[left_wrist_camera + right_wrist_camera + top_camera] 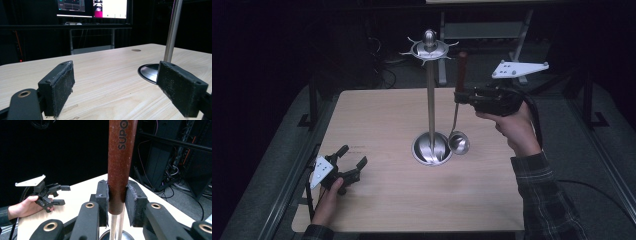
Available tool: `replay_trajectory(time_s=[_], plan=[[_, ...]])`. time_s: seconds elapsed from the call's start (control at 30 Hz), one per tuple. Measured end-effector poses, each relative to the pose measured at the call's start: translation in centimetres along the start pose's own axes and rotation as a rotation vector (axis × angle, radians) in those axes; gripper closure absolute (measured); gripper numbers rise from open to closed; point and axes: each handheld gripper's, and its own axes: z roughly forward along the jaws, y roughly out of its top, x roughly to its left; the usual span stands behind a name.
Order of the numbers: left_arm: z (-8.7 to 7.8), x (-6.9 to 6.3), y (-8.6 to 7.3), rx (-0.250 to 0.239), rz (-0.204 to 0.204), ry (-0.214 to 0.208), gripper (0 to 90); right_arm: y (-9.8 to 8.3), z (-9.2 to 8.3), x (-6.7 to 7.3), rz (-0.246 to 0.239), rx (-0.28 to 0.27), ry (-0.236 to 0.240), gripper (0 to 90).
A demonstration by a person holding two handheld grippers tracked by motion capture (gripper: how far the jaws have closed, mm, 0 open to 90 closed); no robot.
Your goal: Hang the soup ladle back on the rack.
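Observation:
A steel ladle (458,142) with a dark red handle (120,162) hangs upright in the air, its bowl just right of the stand's round base (430,148). My right gripper (460,96) (117,200) is shut on the lower end of that handle. The tall steel stand (430,95) rises from the table's middle and carries a ring of hooks (429,49) at its top, left of the handle's upper end. My left gripper (353,160) (115,87) rests low at the table's front left, jaws open and empty, pointing toward the stand's pole (172,32).
The wooden table (377,120) has bare room all around the stand. Dark floor, cables and metal frames lie beyond its far edge. Lit monitors (100,8) stand in the distance in the left gripper view.

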Motion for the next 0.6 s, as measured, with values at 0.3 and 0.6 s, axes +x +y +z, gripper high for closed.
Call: replay_trajectory(time_s=[0.3,0.6], plan=[[0.0,0.0,0.0,0.0,0.0,-0.001,14.4,0.7,0.7,-0.1,-0.005,0.016,-0.009,73.2],[0.0,0.0,0.0,0.0,0.001,-0.002,14.3,0.6,1.6,-0.6,-0.004,0.035,-0.006,73.2]])
